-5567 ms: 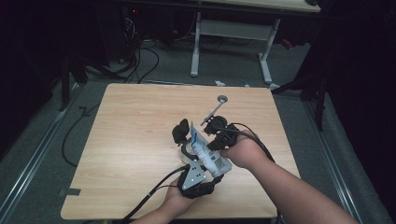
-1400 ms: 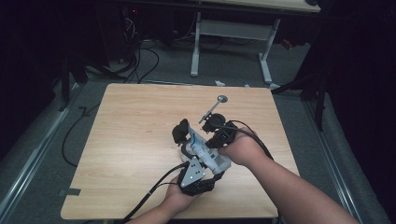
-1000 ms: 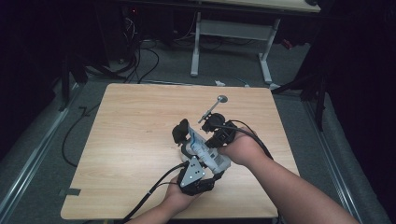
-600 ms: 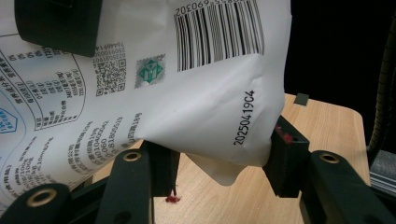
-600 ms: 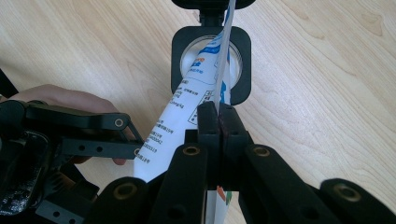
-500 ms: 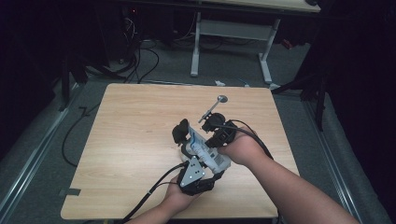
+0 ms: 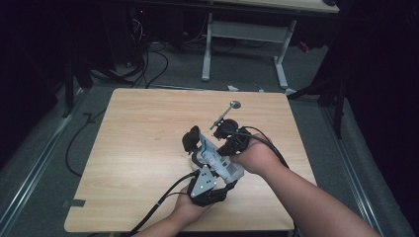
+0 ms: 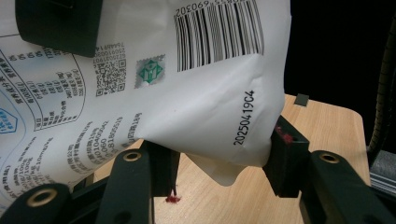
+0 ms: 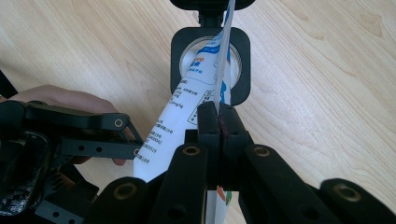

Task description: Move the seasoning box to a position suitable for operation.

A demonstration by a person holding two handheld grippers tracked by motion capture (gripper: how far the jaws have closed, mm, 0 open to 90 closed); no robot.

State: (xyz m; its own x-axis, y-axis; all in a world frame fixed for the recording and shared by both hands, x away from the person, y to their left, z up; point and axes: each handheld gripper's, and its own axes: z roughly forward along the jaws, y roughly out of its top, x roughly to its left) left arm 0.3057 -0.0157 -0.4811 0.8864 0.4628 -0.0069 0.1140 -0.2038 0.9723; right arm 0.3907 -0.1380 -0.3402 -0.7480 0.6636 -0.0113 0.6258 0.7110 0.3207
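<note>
Dark floor and loose cables lie all around a wooden table (image 7: 138,148). Both grippers hold one white bag (image 7: 213,159) above the table, a bit toward its near right corner. The bag has blue print, small writing and a barcode on it.

The left gripper (image 8: 219,163) comes in from the near edge. Its jaws stand on both sides of the bag's folded bottom corner and pinch it. The right gripper (image 9: 218,119) comes in from the right side. Its jaws are pressed tight together on a thin edge of the bag, so the bag stands up like a sheet between them.

A small metal spoon (image 7: 225,113) lies on the table near the far right corner, just beyond the right gripper.
</note>
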